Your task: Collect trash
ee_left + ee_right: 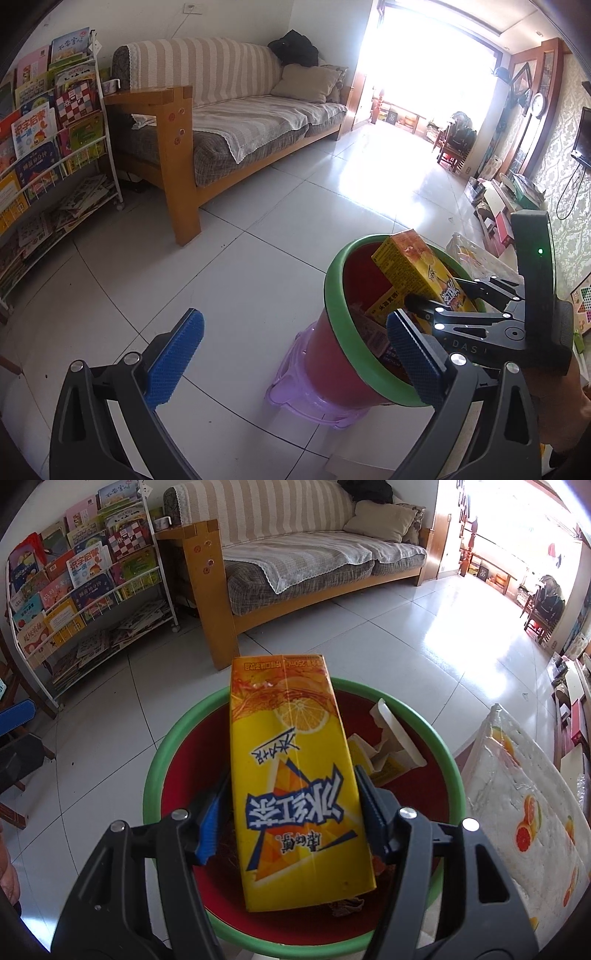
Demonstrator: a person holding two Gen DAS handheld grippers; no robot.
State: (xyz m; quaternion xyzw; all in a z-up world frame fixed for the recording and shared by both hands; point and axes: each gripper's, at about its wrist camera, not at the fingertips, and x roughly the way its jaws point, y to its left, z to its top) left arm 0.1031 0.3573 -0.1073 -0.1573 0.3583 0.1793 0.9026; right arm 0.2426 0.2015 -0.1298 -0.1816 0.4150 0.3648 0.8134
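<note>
Right hand-held gripper (291, 812) clamps the yellow carton (295, 775) — above the red bin (155, 775).

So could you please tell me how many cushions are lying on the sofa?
1: a beige cushion at the far end of the sofa, beside dark clothing; more may be hidden behind it.

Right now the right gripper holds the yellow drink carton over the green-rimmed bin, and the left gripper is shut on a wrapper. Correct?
Not quite. The left gripper is open and empty, as the left wrist view shows. The rest stands: the right gripper clamps the yellow drink carton over the green-rimmed bin.
</note>
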